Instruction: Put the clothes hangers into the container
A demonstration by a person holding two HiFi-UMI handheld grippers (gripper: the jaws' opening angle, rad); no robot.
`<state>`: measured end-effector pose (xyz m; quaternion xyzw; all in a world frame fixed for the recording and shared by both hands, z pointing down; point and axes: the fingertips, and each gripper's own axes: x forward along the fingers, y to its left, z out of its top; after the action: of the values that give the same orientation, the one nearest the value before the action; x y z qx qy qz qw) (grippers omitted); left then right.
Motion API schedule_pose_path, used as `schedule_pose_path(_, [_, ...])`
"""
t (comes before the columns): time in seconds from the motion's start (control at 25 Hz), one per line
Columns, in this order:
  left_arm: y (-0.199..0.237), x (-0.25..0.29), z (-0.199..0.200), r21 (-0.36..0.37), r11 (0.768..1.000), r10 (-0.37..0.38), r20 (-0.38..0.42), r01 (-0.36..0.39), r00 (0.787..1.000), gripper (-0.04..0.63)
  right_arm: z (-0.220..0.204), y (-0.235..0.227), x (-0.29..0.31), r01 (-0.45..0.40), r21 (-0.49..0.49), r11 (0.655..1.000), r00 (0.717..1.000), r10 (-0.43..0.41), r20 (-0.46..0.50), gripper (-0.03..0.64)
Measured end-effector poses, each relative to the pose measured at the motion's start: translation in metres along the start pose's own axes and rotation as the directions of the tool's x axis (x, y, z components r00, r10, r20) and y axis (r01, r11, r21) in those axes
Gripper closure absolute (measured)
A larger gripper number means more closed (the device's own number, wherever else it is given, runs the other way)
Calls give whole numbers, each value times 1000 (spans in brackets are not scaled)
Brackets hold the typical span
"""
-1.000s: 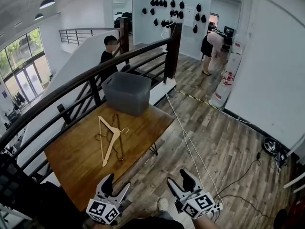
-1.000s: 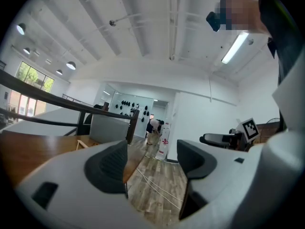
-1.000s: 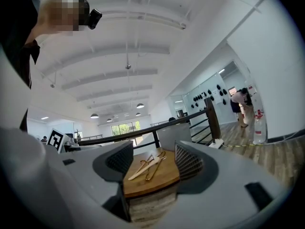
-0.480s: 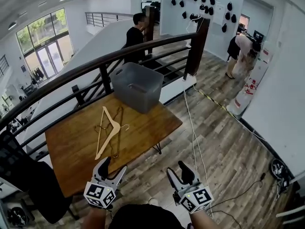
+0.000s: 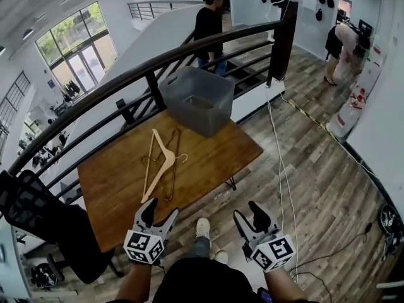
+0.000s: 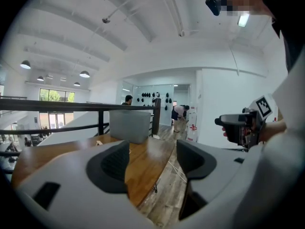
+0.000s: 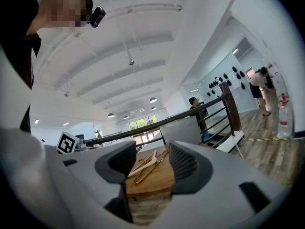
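Two hangers lie crossed on the wooden table [image 5: 208, 163]: a pale wooden hanger [image 5: 161, 164] and a thin brass-coloured hanger [image 5: 172, 174]. The grey container [image 5: 201, 98] stands at the table's far end, by the railing. My left gripper [image 5: 160, 211] hovers open just off the table's near edge, jaws bare. To its right my right gripper [image 5: 247, 211] is over the floor, open; its jaws have just been closing a little with nothing between them. The right gripper view frames both hangers [image 7: 147, 165] beyond its jaws. The left gripper view looks past the table to the container [image 6: 129, 124].
A black railing [image 5: 158, 65] runs behind the table. One person [image 5: 208, 27] stands beyond it, and another [image 5: 344, 43] bends at the far right. A black chair [image 5: 31, 210] sits left of the table. A white cable [image 5: 284, 169] trails over the plank floor.
Both grippers have moved forward, closer to the table's near edge. In the head view the table, the hangers and the container now sit further right. The hangers lie as before.
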<state>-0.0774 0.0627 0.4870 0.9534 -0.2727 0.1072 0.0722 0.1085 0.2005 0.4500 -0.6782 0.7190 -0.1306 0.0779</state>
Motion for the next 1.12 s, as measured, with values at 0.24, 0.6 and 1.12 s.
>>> schedule_pose_path(0.24, [34, 35, -26, 6, 1000, 20, -70, -20, 997, 278, -2, -15, 29, -5, -40, 999, 999, 4, -42, 403])
schedule_pose_path(0.6, [97, 97, -56, 22, 999, 36, -181, -32, 983, 278, 3, -34, 122, -46, -74, 996, 993, 38, -111, 405])
schedule_pose_path(1.12, [176, 142, -134, 27, 1000, 26, -455, -15, 890, 299, -33, -21, 233, -159, -40, 987, 954, 142, -265, 410])
